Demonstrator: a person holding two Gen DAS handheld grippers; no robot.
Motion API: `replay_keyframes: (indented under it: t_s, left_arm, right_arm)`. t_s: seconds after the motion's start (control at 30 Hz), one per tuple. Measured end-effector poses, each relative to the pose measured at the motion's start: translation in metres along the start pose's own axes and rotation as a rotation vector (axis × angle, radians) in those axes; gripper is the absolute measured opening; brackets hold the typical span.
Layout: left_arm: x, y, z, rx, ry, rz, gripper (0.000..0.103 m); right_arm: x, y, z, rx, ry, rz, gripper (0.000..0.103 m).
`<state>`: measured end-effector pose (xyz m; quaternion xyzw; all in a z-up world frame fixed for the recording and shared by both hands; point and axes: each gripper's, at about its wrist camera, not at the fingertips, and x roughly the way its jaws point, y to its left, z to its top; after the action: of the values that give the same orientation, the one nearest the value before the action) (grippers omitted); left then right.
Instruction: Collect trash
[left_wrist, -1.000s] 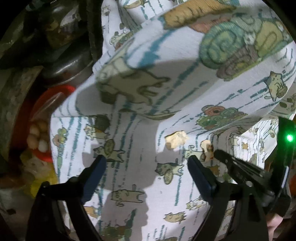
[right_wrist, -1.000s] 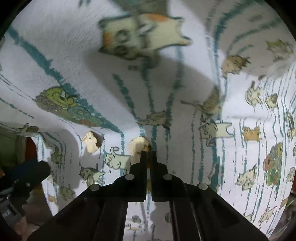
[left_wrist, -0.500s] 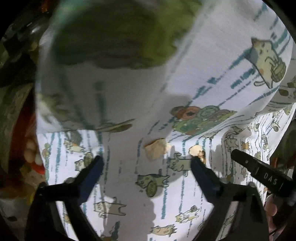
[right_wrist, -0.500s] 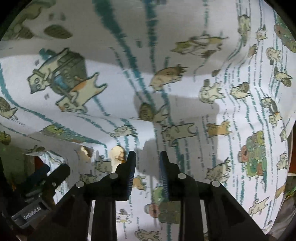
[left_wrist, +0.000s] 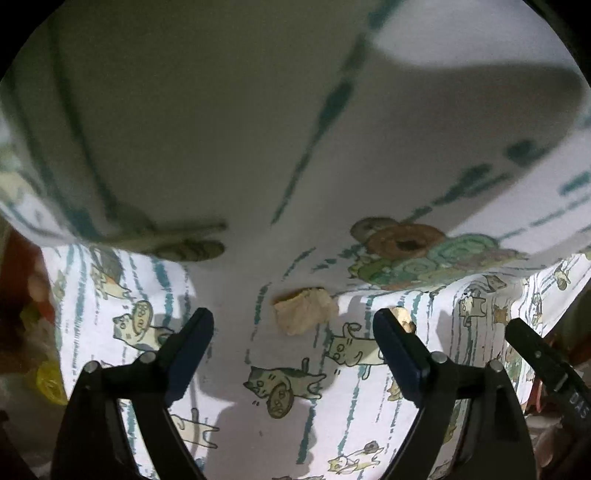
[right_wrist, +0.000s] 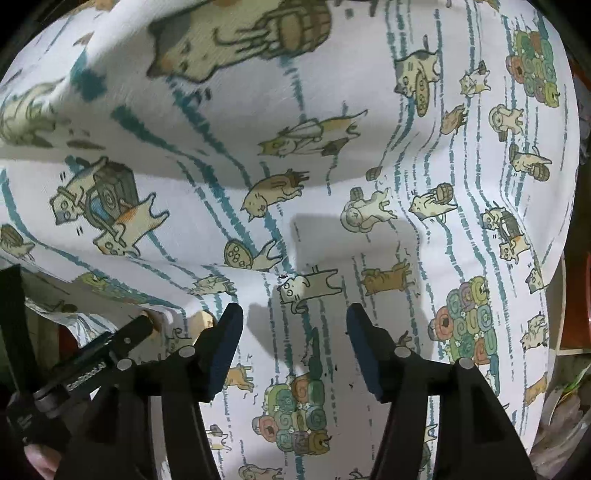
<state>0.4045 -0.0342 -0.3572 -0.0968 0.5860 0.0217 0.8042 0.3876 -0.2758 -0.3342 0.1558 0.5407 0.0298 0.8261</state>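
Observation:
A white cloth printed with cartoon cats and teal stripes (left_wrist: 229, 413) fills both views (right_wrist: 369, 177); a fold of it hangs over the top of the left wrist view. Two pale tan scraps lie on it: a larger one (left_wrist: 304, 309) between and just ahead of my left gripper's fingers, and a smaller one (left_wrist: 403, 317) by the right fingertip. My left gripper (left_wrist: 293, 325) is open and empty. My right gripper (right_wrist: 294, 319) is open and empty over bare cloth. The scraps sit to its left (right_wrist: 201, 319), partly hidden behind the left gripper (right_wrist: 110, 350).
At the left edge of the left wrist view a red container (left_wrist: 22, 258) and yellow items (left_wrist: 48, 380) show dimly beside the cloth. The right gripper's finger (left_wrist: 535, 354) shows at the right. Dark clutter (right_wrist: 569, 398) lies past the cloth's right edge.
My right gripper was shut on the smaller scrap, then opened and moved right, leaving it on the cloth. The left gripper moved closer to the larger scrap. The cloth fold rose nearer the left camera.

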Motion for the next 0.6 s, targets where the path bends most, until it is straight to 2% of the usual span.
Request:
replay_keyframes:
  t_s: [0.1,0.13,0.2,0.23,0.37,0.43,0.47,0.5,0.57,0.6]
  left_arm:
    - [0.004,-0.001,0.002,-0.014,-0.03,0.002,0.086]
    - [0.005,-0.002,0.002,-0.02,-0.041,0.003,0.08]
    - [0.007,0.001,0.003,-0.023,-0.04,-0.021,0.04]
    - [0.008,0.001,0.003,-0.021,-0.032,-0.037,0.037]
    - [0.013,-0.004,0.0,-0.009,-0.029,-0.039,0.038]
    - [0.015,-0.006,-0.005,-0.009,-0.029,-0.04,0.054]
    - [0.015,-0.007,-0.007,-0.01,-0.032,-0.032,0.073]
    - [0.016,-0.007,-0.007,-0.013,-0.041,-0.024,0.077]
    - [0.019,-0.007,-0.011,-0.005,-0.035,-0.022,0.077]
    - [0.023,-0.009,-0.012,0.005,-0.024,-0.026,0.066]
  right_arm:
    - [-0.005,-0.006,0.007,0.02,0.0,0.01,0.061]
    - [-0.006,-0.008,0.008,0.025,-0.001,0.009,0.061]
    - [-0.005,-0.003,0.014,0.023,0.0,0.001,0.061]
    - [-0.006,-0.003,0.015,0.018,0.0,-0.004,0.061]
    - [-0.01,-0.003,0.013,0.0,-0.01,-0.031,0.061]
    - [-0.012,-0.005,0.01,-0.002,-0.014,-0.025,0.061]
    - [-0.014,-0.006,0.01,-0.004,-0.017,-0.023,0.061]
    - [-0.016,-0.007,0.009,-0.007,-0.019,-0.024,0.061]
    - [-0.019,-0.006,0.009,-0.011,-0.031,-0.04,0.061]
    - [-0.022,-0.007,0.009,-0.016,-0.033,-0.044,0.061]
